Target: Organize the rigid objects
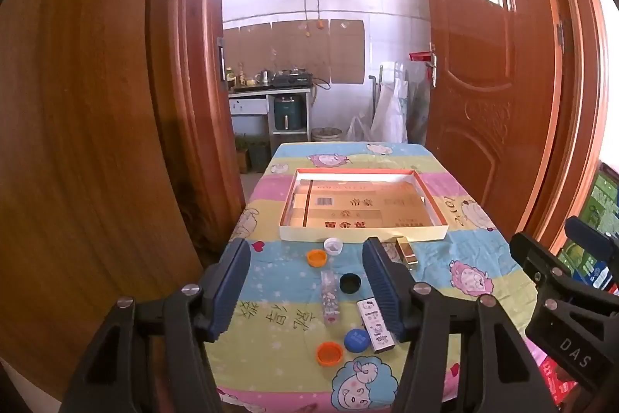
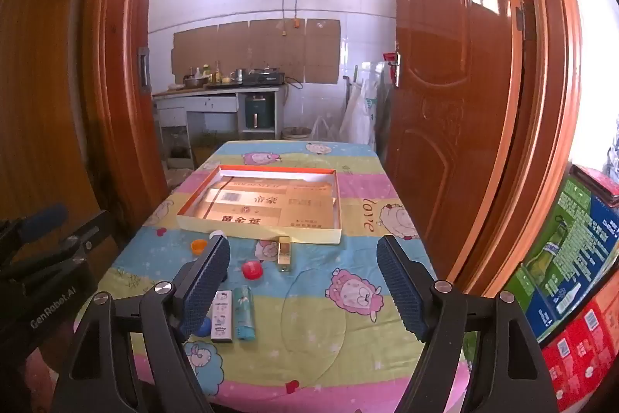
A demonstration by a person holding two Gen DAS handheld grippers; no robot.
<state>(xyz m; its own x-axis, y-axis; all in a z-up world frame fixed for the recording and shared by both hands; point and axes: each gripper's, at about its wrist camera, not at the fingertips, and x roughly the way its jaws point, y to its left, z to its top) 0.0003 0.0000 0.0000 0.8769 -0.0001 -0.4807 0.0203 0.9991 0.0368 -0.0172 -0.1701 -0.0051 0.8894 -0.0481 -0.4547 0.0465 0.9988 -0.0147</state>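
Left gripper [image 1: 305,281]: jaws wide apart, holding nothing, above the caps [image 1: 329,352] and lighters [image 1: 376,326] on the near tablecloth [image 1: 464,297]; its body reads "GenRobot.AI"; the shallow box [image 1: 363,232] lies mid-table, beyond them; right gripper [image 2: 303,281]: jaws equally wide, empty; the cloth reads "love"; open wooden doors [image 2: 445,84] frame a kitchen.

Right claw [image 2: 303,291] hangs wide open above the tabletop [image 2: 387,297], gripping nothing. Between its fingers lie a white lighter [image 2: 222,316], a teal lighter [image 2: 245,313] and a red cap [image 2: 252,269]. Beyond sits the shallow box [image 2: 259,233].
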